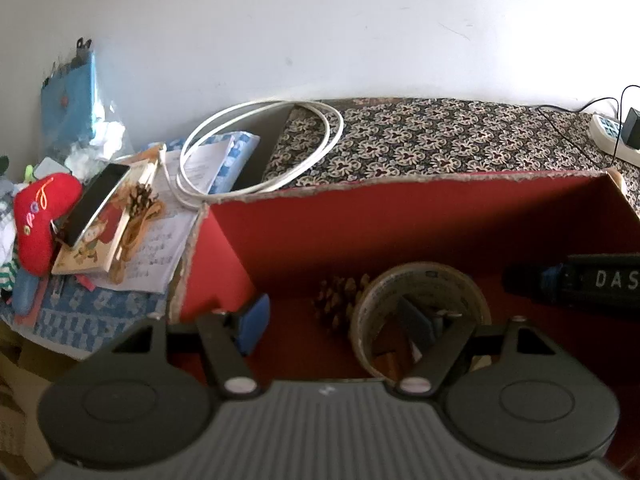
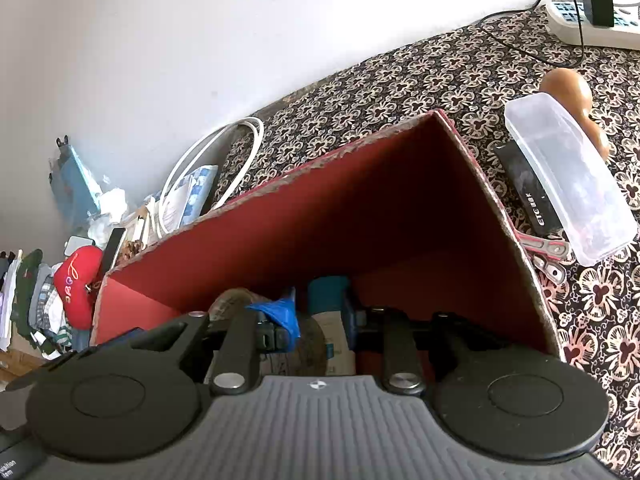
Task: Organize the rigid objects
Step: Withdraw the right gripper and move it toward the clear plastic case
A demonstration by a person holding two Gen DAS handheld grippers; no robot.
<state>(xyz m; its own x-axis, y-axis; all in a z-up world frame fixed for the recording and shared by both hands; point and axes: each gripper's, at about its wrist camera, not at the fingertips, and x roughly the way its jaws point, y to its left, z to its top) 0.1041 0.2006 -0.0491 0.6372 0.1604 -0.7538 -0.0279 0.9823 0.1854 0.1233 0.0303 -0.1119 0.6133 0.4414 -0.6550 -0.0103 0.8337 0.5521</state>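
Tape roll (image 1: 420, 312) and pine cone (image 1: 340, 304) already in red box (image 1: 400, 216) — left gripper (image 1: 340, 320) released, right gripper (image 2: 316, 320) clenched on a small carton (image 2: 332, 332), clear case (image 2: 568, 184) outside.

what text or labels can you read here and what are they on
"DAS", cut off at the frame edge: black gripper body over the red box.
"ETC": black device.
"Love": red heart plush.
Tape roll print and papers: too blurred.

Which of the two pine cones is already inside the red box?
The pine cone beside the tape roll; the other pine cone lies outside on the book pile.
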